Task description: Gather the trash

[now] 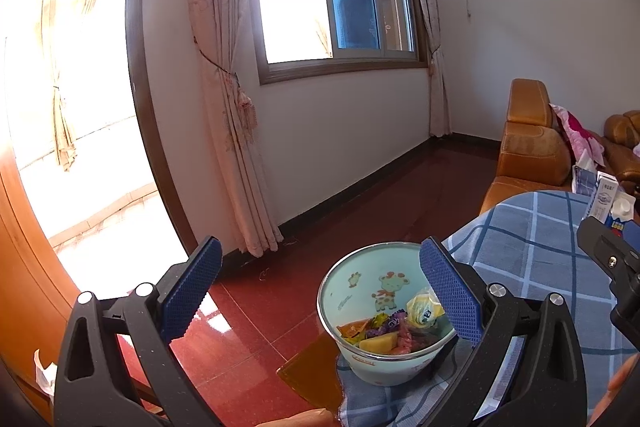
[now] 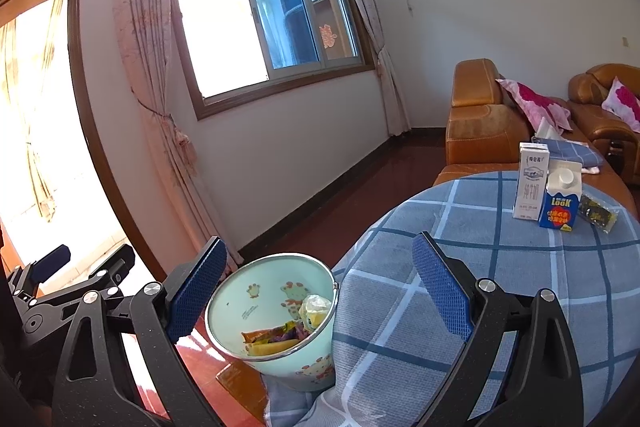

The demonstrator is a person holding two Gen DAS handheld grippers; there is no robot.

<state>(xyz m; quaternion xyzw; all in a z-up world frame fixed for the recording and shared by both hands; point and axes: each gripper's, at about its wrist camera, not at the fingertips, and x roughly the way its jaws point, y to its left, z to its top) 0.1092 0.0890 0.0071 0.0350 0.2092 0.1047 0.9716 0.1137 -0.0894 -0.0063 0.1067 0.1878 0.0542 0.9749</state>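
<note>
**Bin part-filled, three items left on the surface**

Left wrist view: the left gripper [image 1: 320,303] hangs with jaws wide apart and empty. The small bin [image 1: 384,311] at the surface's [image 1: 552,267] edge already holds wrappers [image 1: 384,327].

Right wrist view: the right gripper [image 2: 320,303] is likewise spread and empty. Two cartons [image 2: 544,187] and a dark packet [image 2: 599,214] stand well apart from the bin, uncollected.
</note>
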